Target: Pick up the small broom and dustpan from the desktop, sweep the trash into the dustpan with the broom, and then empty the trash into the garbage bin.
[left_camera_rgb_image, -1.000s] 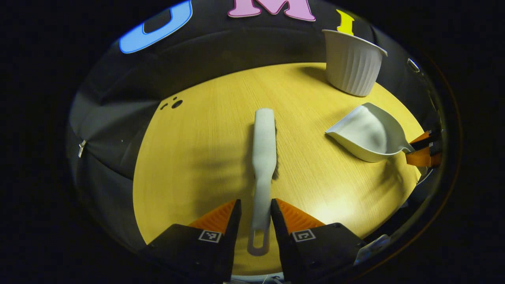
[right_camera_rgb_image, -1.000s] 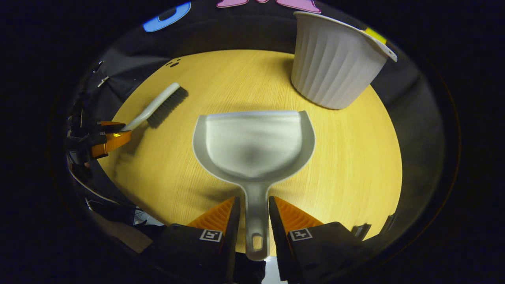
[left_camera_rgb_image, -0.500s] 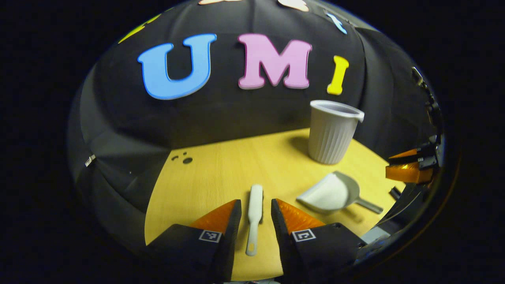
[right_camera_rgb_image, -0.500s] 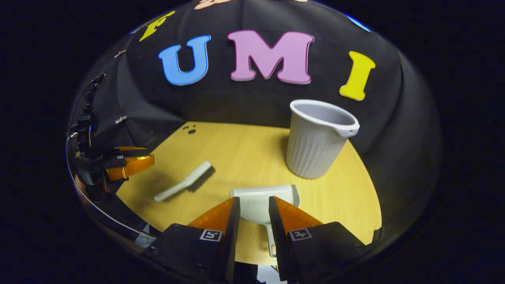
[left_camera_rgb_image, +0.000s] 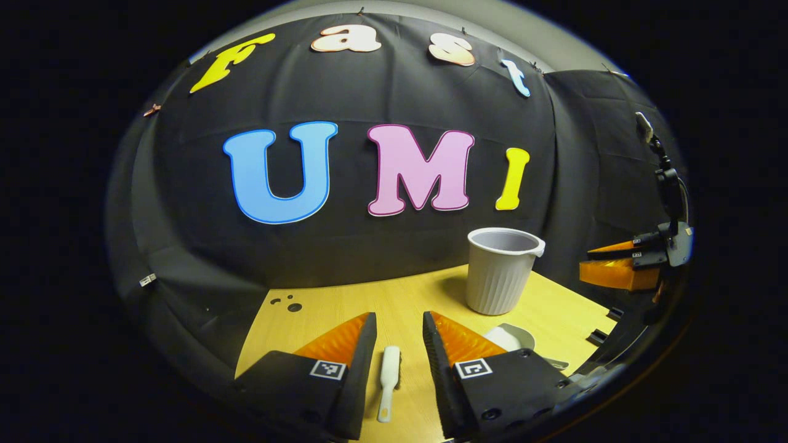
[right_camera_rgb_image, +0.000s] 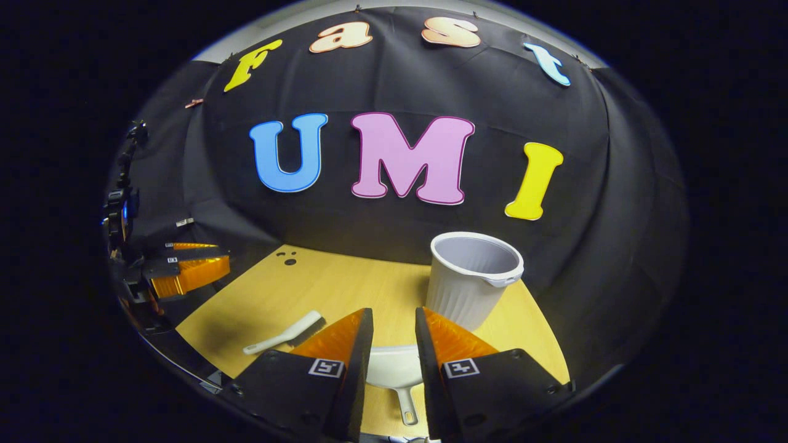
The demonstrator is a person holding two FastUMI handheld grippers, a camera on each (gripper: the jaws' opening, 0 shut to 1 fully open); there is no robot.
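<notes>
On the near part of the wooden desktop lies the small broom, a slim white plastic piece with a rounded head and a slotted handle end; in the right gripper view its dark bristles face the far side. To its right lies the dustpan, smooth white plastic, scoop-shaped with a short handle ending in a hanging hole; in the left gripper view only its curved edge shows past a finger. Farther back and right stands the garbage bin, upright, ribbed white wall, flared rim with a small lip, grey inside.

The left gripper is raised above the broom, fingers parted and holding nothing, apart from the handle. The right gripper is raised above the dustpan, fingers likewise spread and empty; they cover much of the pan's mouth.

A few small dark spots mark the far left corner of the desktop; what they are cannot be made out. The surface shows a fine light wood grain. Black cloth forms the booth wall behind.
</notes>
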